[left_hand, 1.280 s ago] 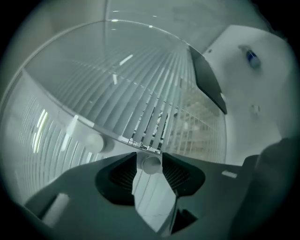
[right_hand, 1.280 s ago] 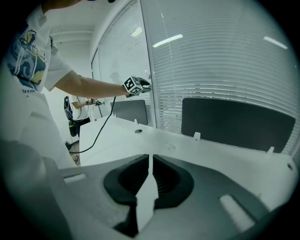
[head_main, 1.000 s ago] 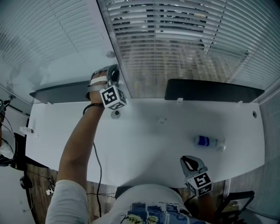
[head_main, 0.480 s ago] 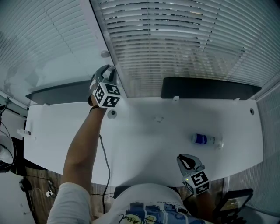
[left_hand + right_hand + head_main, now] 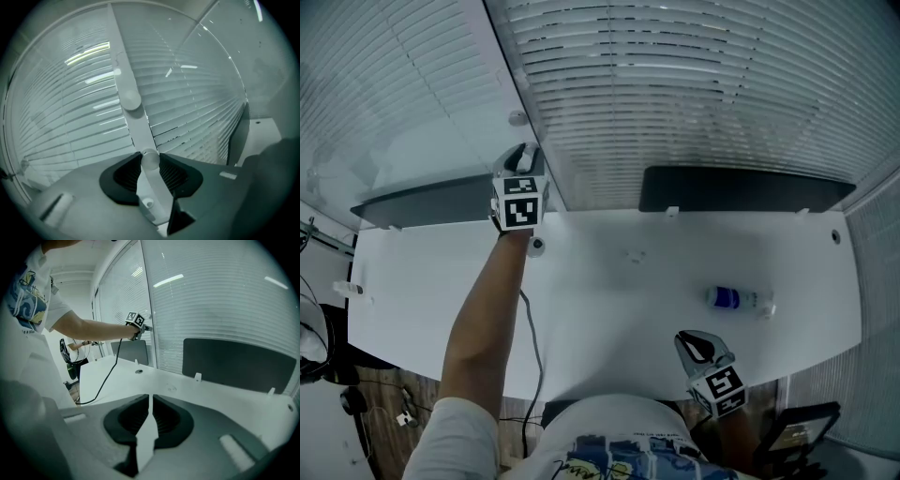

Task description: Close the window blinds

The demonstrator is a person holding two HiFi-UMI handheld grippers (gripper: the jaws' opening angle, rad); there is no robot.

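White slatted blinds (image 5: 675, 94) hang behind the glass beyond the desk. On the white upright post (image 5: 123, 65) between two panes sit two round white knobs, an upper knob (image 5: 131, 100) and a lower knob (image 5: 150, 160). My left gripper (image 5: 150, 161) is raised to the post (image 5: 511, 75), and its dark pads press on both sides of the lower knob. In the head view, the left gripper (image 5: 523, 157) points up at the post. My right gripper (image 5: 694, 343) hovers low near the desk's near edge, shut with nothing held (image 5: 150, 416).
A white desk (image 5: 609, 300) stands against the window, with two dark panels (image 5: 741, 190) (image 5: 422, 202) upright along its far edge. A small clear bottle with a blue label (image 5: 736, 300) lies on the right. A black cable (image 5: 530, 319) trails off the near edge.
The slats of the right-hand blinds have tilted flatter, so less shows through them. My left gripper has turned on the post and sits slightly higher. The right gripper has barely moved.
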